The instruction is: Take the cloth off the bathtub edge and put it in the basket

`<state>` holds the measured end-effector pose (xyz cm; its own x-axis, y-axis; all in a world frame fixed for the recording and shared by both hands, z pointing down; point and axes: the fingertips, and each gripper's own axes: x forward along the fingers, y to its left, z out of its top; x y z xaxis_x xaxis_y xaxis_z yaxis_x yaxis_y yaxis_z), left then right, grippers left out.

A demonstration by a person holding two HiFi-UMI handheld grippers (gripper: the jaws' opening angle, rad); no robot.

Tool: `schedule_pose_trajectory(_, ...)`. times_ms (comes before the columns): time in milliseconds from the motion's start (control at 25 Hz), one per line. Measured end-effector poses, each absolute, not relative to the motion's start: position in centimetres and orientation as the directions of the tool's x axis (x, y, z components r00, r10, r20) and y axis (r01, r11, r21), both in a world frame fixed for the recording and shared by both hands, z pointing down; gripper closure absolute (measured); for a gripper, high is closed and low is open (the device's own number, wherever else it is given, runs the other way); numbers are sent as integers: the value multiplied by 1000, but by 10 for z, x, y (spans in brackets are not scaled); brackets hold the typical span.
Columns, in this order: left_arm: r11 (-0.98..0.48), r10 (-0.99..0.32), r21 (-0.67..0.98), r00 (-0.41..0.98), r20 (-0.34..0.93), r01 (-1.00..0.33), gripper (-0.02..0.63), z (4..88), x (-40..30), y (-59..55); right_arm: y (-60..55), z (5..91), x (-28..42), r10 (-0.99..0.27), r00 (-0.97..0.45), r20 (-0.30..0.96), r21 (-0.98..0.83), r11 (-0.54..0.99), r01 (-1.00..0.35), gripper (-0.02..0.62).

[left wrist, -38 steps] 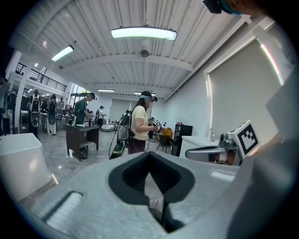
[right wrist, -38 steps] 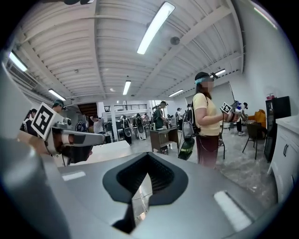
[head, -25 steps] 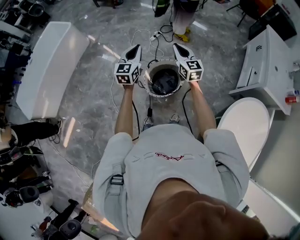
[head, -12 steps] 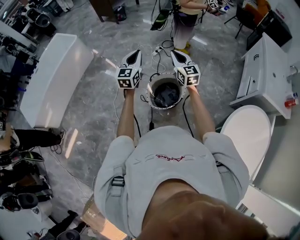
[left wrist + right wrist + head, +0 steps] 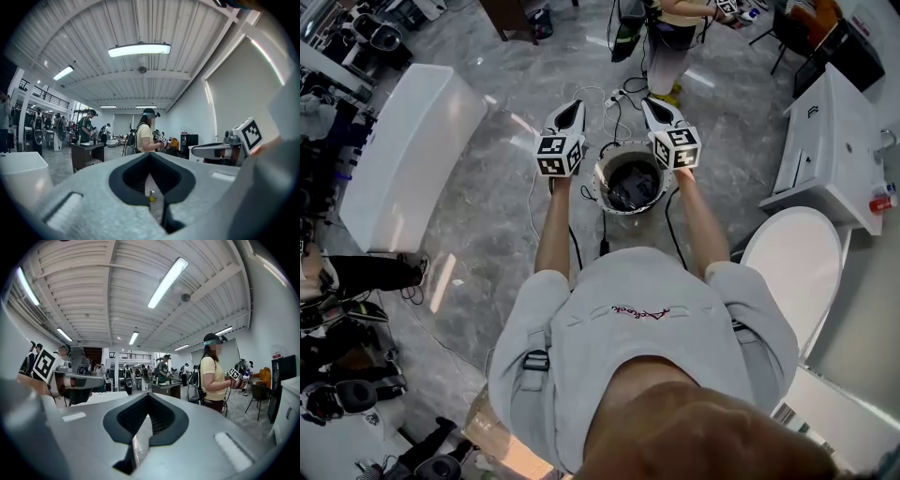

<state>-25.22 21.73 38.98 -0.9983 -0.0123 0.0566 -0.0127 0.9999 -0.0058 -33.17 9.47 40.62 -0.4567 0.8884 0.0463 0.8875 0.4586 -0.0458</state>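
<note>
left gripper [image 5: 572,108]: jaws pressed together, empty, pointing level, just left of the basket [image 5: 597,180] | right gripper [image 5: 650,105]: jaws together, empty, just right of it | cloth [image 5: 628,190]: dark heap inside the basket, between both arms | bathtub [image 5: 403,155]: far left, well apart

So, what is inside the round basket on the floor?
Inside the basket lies a dark crumpled thing, probably the cloth. The basket's bottom under it is covered.
</note>
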Motion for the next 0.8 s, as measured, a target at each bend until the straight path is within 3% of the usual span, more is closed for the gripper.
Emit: schedule_pose_trajectory(800, 999, -42, -9, -997, 69, -43, 604, 393, -260, 212, 98, 405, -336, 882, -468, 51, -36, 470, 882, 589)
